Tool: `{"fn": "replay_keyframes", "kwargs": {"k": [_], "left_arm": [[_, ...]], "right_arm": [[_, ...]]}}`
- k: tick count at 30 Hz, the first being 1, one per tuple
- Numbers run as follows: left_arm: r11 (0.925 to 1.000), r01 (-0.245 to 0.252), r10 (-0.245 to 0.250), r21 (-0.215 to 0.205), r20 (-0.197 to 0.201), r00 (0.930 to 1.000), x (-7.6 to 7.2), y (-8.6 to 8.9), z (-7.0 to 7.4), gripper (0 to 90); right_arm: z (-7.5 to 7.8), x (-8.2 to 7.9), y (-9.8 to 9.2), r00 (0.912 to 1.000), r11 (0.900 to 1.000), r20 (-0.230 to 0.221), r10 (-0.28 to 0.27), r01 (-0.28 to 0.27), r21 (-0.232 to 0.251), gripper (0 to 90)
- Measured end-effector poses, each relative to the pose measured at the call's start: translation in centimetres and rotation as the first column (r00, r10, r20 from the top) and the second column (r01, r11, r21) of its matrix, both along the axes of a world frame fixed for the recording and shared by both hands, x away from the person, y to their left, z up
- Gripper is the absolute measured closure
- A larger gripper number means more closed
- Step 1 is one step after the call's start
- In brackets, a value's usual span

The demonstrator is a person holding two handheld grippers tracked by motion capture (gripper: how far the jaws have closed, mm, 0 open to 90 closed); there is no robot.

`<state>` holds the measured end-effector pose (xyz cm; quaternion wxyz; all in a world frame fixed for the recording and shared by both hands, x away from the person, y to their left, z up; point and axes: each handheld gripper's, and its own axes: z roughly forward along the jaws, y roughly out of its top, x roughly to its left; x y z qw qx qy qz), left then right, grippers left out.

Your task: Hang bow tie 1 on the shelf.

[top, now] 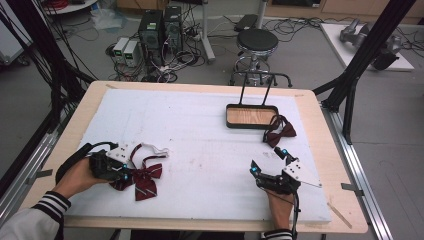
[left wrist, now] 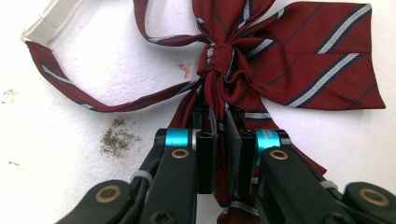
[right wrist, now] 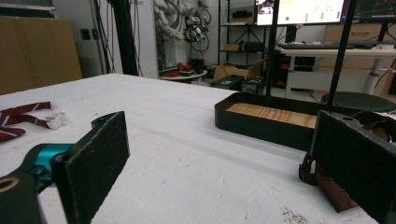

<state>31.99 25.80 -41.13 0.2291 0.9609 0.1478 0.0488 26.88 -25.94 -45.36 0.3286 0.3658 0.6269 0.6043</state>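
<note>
Maroon striped fabric bow tie (top: 142,177) with navy and pale grey stripes and a thin neck strap ending in a white elastic tab: lies on the white foam board (top: 200,135) at its near left part. In the left gripper view its knot (left wrist: 219,70) sits just ahead of the jaws, lobes spread to the right, strap looping off to the left.

Left gripper (top: 120,172), black with blue-lit tips, held in the person's left hand (top: 77,177): jaws drawn together and clamped on the tail of the striped tie just below the knot; fabric is pinched between the pads (left wrist: 205,158).

Right gripper (top: 267,162), same make, held in the right hand (top: 280,210): jaws stand wide apart, nothing between them, low over the board at near right.

Second bow tie (top: 279,131), dark maroon, plain: lies on the board touching the near right corner of the tray, just ahead of the right gripper.

Black shallow tray (top: 251,116) with wooden floor and tall wire handle: far right part of the board, well apart from the striped tie.
</note>
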Motion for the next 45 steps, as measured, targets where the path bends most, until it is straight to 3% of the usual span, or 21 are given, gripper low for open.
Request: {"fn": "replay_keyframes", "kwargs": {"k": [5, 13, 17, 22, 23, 24, 25, 29, 30, 31, 32, 33, 36, 40, 45], "left_arm": [[0.9997, -0.009, 0.009, -0.024, 0.016, 0.9998, -0.1, 0.2, 0.2, 83.3], [0.9936, -0.022, 0.027, -0.111, 0.047, 0.9985, -0.1, 0.7, 1.0, 83.2], [0.9803, -0.038, 0.051, -0.194, 0.066, 0.9965, -0.1, 1.1, 1.7, 83.2], [0.9638, -0.051, 0.078, -0.262, 0.095, 0.9924, 0.0, 1.2, 2.2, 83.1], [0.9585, -0.056, 0.087, -0.280, 0.100, 0.9911, 0.0, 1.2, 2.2, 83.0], [0.9486, -0.061, 0.098, -0.311, 0.106, 0.9896, 0.0, 1.2, 2.3, 83.0], [0.9486, -0.061, 0.098, -0.311, 0.106, 0.9896, 0.0, 1.2, 2.3, 83.0], [0.9240, -0.055, 0.106, -0.378, 0.117, 0.9874, 0.1, 0.9, 2.6, 83.0], [0.9240, -0.055, 0.106, -0.378, 0.117, 0.9874, 0.1, 0.9, 2.6, 83.0], [0.9192, -0.053, 0.107, -0.390, 0.118, 0.9872, 0.2, 0.8, 2.7, 83.0], [0.9047, -0.050, 0.112, -0.423, 0.121, 0.9863, 0.3, 0.7, 2.9, 83.0], [0.9047, -0.050, 0.112, -0.423, 0.121, 0.9863, 0.3, 0.7, 2.9, 83.0], [0.8819, -0.045, 0.118, -0.469, 0.128, 0.9847, 0.4, 0.4, 3.2, 83.0], [0.8570, -0.040, 0.123, -0.514, 0.130, 0.9838, 0.4, 0.0, 3.5, 83.0], [0.8354, -0.031, 0.121, -0.549, 0.129, 0.9843, 0.6, -0.5, 3.5, 83.0]], "right_arm": [[0.0, 0.0, 0.0, 1.0000, 1.000, -0.002, 0.001, -0.001, 0.001, 3.7], [0.0, 0.0, 0.0, 1.0000, 1.000, -0.001, 0.001, -0.001, 0.001, 3.7], [0.0, 0.0, 0.0, 1.0000, 1.000, -0.002, -0.001, 0.001, 0.001, 3.7], [0.0, 0.0, 0.1, 1.0000, 1.000, -0.004, 0.003, -0.003, -0.004, 3.7], [0.0, 0.0, 0.1, 1.0000, 1.000, 0.000, 0.002, -0.002, -0.013, 3.7], [0.0, 0.0, 0.1, 1.0000, 1.000, 0.001, 0.005, -0.005, -0.017, 3.7], [0.0, 0.0, 0.1, 1.0000, 1.000, 0.001, 0.005, -0.005, -0.017, 3.7], [0.1, 0.1, 0.2, 0.9999, 1.000, -0.009, 0.008, -0.009, -0.015, 3.7], [0.1, 0.1, 0.2, 0.9999, 1.000, -0.009, 0.008, -0.008, -0.017, 3.7], [0.1, 0.1, 0.2, 0.9999, 1.000, -0.010, 0.006, -0.007, -0.018, 3.7], [0.1, 0.1, 0.2, 0.9999, 1.000, -0.013, 0.007, -0.007, -0.020, 3.7], [0.1, 0.1, 0.2, 0.9999, 1.000, -0.012, 0.006, -0.006, -0.023, 3.7], [0.1, 0.2, 0.2, 0.9999, 1.000, -0.012, 0.007, -0.007, -0.030, 3.7], [0.2, 0.3, 0.3, 0.9996, 0.999, -0.027, 0.006, -0.007, -0.032, 3.7], [0.4, 0.3, 0.3, 0.9993, 0.999, -0.031, 0.021, -0.022, -0.025, 3.7]]}}
